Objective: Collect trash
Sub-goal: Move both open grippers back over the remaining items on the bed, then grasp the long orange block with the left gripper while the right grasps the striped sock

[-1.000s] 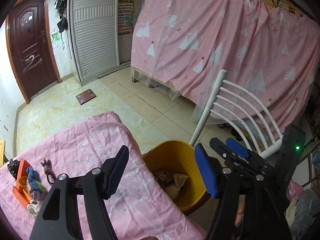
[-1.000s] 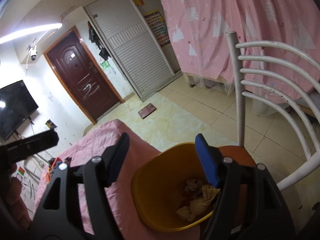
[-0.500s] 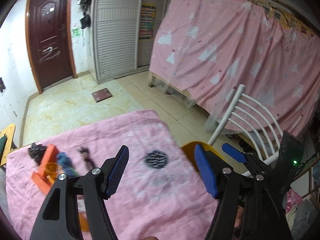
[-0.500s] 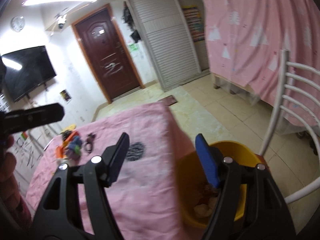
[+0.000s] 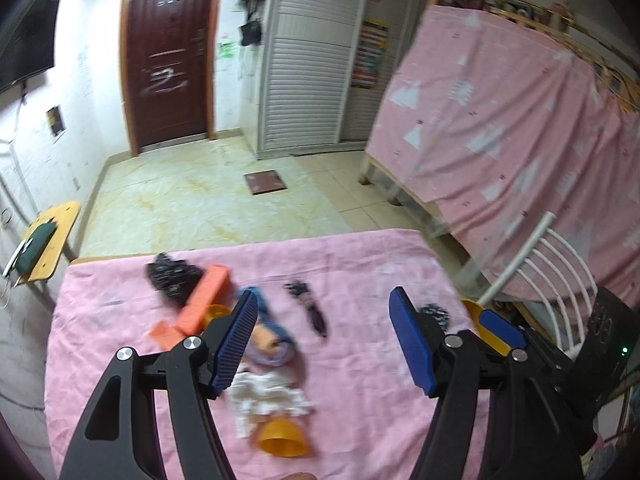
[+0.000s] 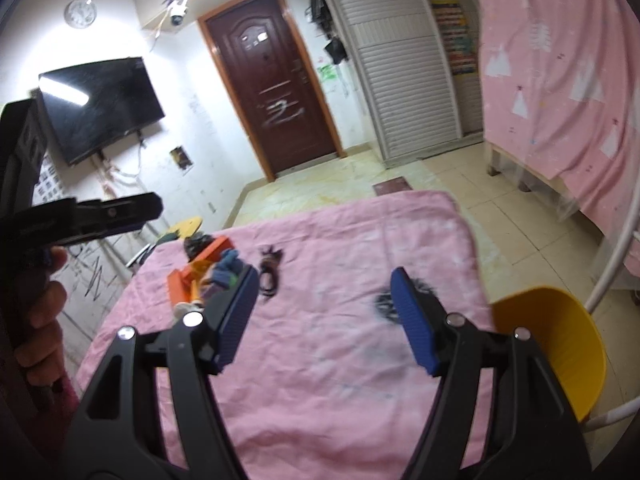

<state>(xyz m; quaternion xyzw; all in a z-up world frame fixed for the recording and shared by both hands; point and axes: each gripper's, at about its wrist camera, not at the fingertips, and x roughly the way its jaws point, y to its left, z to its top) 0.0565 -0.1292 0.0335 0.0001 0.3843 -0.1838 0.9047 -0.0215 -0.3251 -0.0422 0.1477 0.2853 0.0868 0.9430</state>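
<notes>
Left tool (image 5: 322,340) hung over the desk (image 5: 120,320) with both blue pads spread wide, nothing between them; right tool (image 6: 324,320) likewise spread and empty, above the desk's right half. Directly under the left tool lay the trash pile: a crumpled white tissue (image 5: 268,400) nearest, an orange cup (image 5: 282,442) tipped on its side touching it, a blue-purple rag bundle (image 5: 272,344) just beyond. Further out sat an orange box (image 5: 204,298), a black crumpled wad (image 5: 172,276), and a black cord (image 5: 310,310). A dark scrap (image 6: 384,304) lay by the right tool's right pad. The yellow bin (image 6: 560,344) stood off the desk's right edge, beside a white chair (image 5: 532,264). Judgement: tissue looked light and soft, would crush flat, so pinch its bunched middle. Cup probably thin plastic, light, a bit slick; grip across the rim wall. Rag limp, take the thickest fold. View blurred, so finer details unclear.
</notes>
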